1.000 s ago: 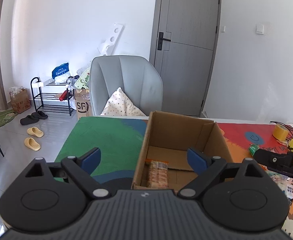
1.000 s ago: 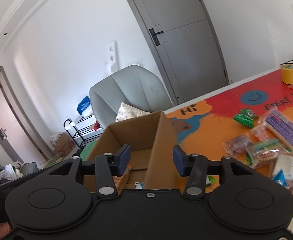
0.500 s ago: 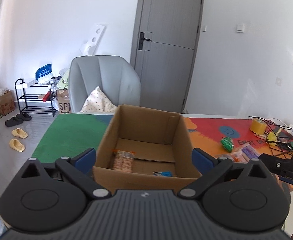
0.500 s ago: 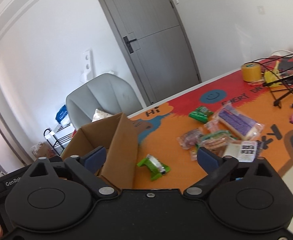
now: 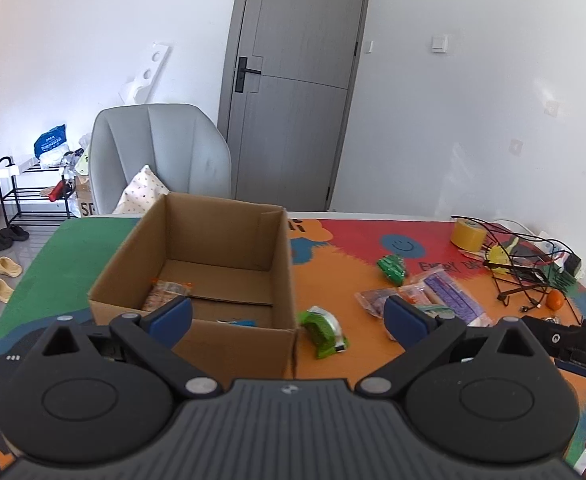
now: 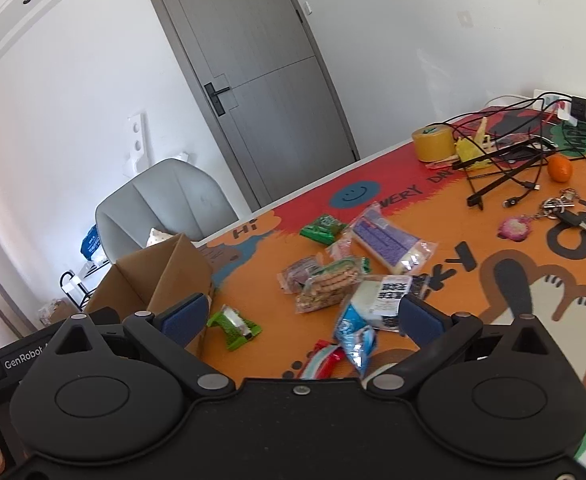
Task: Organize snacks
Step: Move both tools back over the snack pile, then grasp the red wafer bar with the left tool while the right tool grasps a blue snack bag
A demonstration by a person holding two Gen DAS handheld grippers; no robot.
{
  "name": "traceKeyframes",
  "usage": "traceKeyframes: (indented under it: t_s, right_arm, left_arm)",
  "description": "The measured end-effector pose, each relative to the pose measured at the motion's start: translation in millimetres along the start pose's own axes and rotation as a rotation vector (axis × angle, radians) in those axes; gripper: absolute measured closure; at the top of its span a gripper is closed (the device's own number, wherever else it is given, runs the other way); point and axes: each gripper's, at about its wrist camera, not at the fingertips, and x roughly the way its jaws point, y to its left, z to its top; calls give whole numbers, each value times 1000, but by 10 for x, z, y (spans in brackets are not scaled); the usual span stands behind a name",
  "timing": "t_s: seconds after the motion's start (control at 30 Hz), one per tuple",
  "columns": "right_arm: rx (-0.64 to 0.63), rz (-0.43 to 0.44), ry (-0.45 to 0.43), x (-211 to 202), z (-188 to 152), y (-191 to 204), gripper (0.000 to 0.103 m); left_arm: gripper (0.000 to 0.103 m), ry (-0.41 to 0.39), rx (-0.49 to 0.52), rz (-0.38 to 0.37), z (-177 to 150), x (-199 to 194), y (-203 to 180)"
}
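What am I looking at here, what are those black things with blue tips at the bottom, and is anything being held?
Those are two handheld grabbing tools, one in each of a person's hands, each with its own camera looking forward along its jaws. One picture comes from the left gripper, the other from the right gripper. Both have their jaws wide open and hold nothing; the right one has just been opening. On the colourful table mat stands an open cardboard box with a couple of snacks inside. Beside it lie a green packet and a loose pile of snacks, plus tape, cables, keys and an orange.
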Motion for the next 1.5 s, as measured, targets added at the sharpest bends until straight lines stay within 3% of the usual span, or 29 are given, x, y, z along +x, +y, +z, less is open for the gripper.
traceKeyframes:
  t_s: [0.63,0.77,1.03,1.3,1.5]
  right_arm:
    - [42,-74,23,-9,-67,-602,2]
    - [56,-66,39,64,-101,-673,12]
    - [71,-24,90,236,-185,-758,32]
    - [89,47,142,426,-269,-769,61]
    - [92,64,148,532,-305,-739,62]
  left_arm:
    - [4,50,59,-79,-287,253,-601]
    - [5,68,80,-90,-359,367,-695]
    - [23,120,82,-113,-500,577,-778]
    - [41,189,85,-145,-661,787,-861]
    - [46,233,77,-165,-753,915,-914]
